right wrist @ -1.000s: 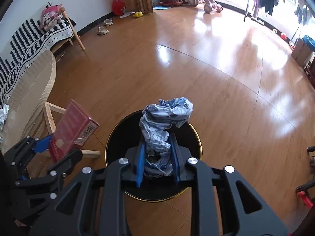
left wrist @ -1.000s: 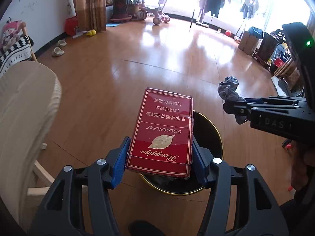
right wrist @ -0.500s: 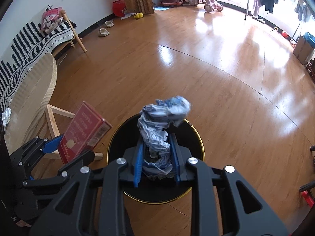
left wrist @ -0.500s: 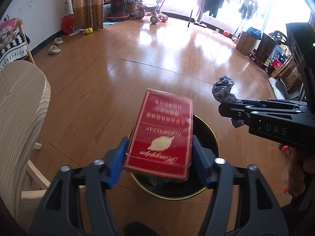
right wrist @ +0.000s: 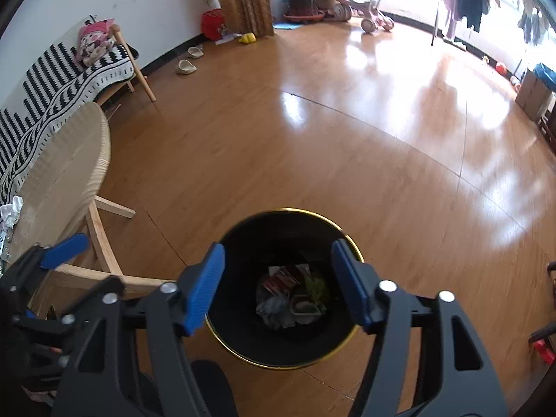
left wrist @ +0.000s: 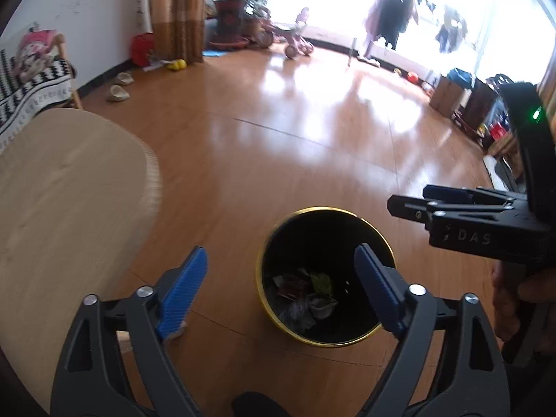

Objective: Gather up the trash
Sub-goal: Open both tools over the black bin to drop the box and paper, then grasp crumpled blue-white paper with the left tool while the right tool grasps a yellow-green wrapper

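Both pairs of fingers are spread wide with nothing between them. In the left wrist view the left gripper (left wrist: 279, 292) hangs above the floor with its right finger (left wrist: 377, 292) over the near right rim of the trash bin (left wrist: 299, 213) and its left finger over bare floor, so the bin sits a little right of that gripper's centre line. In the right wrist view the right gripper (right wrist: 276, 286) is centred on the bin's mouth, both blue pads framing the opening, and the trash in the bin (right wrist: 290, 295) lies straight ahead and below: a red packet, a crumpled grey wad, something green and a small tray on the black bottom. The bin stands upright on the wooden floor (right wrist: 312, 146), its gold rim facing up. Further trash shows only at the far left of the right wrist view, where a white crumpled wad (right wrist: 10, 210) and a bit of foil rest on the round wooden table (right wrist: 62, 160). That table lies to the left of the bin, and the left gripper (right wrist: 52, 253) is just beside its edge, so by my reading the left hand is the nearer one for the next pickup, and it would have to swing left and away from the bin.
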`<state>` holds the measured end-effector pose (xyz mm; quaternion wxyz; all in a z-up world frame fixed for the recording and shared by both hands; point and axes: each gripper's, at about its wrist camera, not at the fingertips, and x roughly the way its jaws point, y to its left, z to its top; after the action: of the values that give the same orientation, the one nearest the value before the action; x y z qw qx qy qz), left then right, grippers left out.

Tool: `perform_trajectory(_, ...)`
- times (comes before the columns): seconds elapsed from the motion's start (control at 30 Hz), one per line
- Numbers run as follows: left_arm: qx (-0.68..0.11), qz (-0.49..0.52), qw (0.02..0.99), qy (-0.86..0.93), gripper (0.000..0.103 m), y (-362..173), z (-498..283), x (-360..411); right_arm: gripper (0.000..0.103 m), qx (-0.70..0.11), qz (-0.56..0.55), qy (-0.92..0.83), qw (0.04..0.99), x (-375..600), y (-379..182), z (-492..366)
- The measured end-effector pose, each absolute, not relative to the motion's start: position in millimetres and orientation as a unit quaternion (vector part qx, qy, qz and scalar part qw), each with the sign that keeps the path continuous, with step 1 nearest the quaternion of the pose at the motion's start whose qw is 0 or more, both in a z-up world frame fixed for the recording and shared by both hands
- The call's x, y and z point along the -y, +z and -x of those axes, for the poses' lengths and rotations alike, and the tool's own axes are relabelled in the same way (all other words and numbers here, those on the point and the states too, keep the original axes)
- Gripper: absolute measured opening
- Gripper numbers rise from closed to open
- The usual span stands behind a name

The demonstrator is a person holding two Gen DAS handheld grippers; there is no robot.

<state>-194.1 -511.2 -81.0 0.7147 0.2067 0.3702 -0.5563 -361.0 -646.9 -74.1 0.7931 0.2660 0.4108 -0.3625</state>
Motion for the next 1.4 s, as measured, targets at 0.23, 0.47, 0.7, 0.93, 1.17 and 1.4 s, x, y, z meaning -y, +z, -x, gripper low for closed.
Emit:
perform_trajectory(0.23,-0.377,-0.147,0.778,-0.480,0.092,-35,113,428,0.067,-0.404,-0.227,-0.303,0.833,594,-45,279)
perform_trajectory(0.47,-0.379,-0.090,0.843,-0.371,0.092,-8,27,295,0.068,-0.411,-0.176,-0.201,0.872,497,-18,163)
perform_trajectory(0.7,-0.392,-0.050,0.889,-0.233,0.092,-3,-47,155,0.069,-0.431,-0.143,-0.102,0.885,388,-7,58)
perform_trajectory(0.93,-0.421,-0.029,0.891,-0.166,0.092,-29,-91,73,0.069,-0.449,-0.096,-0.031,0.888,287,-8,5)
perform_trajectory(1.17,-0.442,-0.040,0.881,-0.166,0.091,-56,-122,74,0.069,-0.472,-0.069,-0.001,0.879,240,-25,-24)
perform_trajectory(1.4,-0.455,-0.051,0.869,-0.188,0.027,-65,-125,73,0.069,-0.487,-0.091,0.024,0.868,227,-35,-37)
